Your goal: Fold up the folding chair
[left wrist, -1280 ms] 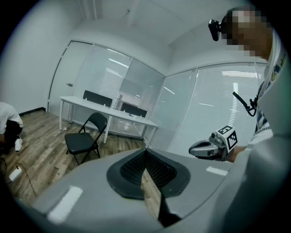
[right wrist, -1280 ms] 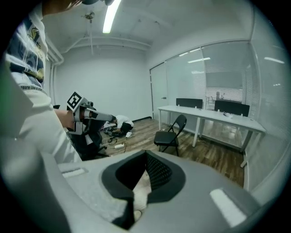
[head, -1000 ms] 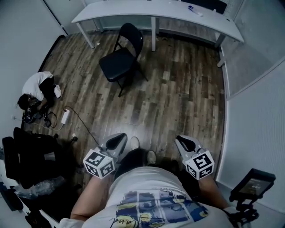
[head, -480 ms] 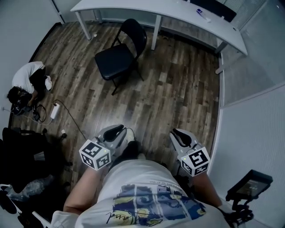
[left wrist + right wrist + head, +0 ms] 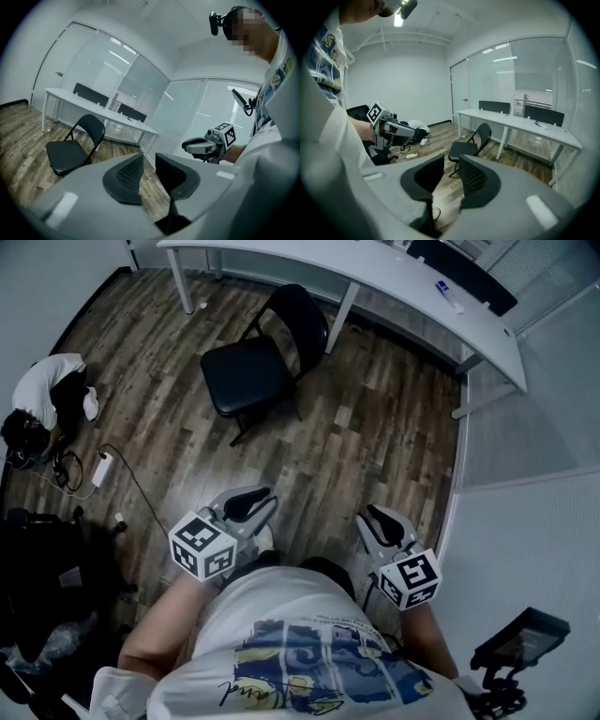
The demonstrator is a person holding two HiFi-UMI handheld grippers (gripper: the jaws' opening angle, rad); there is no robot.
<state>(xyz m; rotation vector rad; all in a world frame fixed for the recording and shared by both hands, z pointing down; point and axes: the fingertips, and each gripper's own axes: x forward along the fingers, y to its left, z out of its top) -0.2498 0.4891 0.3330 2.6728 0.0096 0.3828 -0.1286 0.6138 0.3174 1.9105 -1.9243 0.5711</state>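
Though far from black folding chair (image 5: 246,376), left gripper (image 5: 249,503), right gripper (image 5: 381,522): ribbed jaws just opening, empty.

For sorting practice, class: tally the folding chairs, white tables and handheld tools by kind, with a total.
Folding chair: 1
White table: 1
Tools: 2, left tool and right tool, jaws of both just been opening, nothing between them
Total: 4
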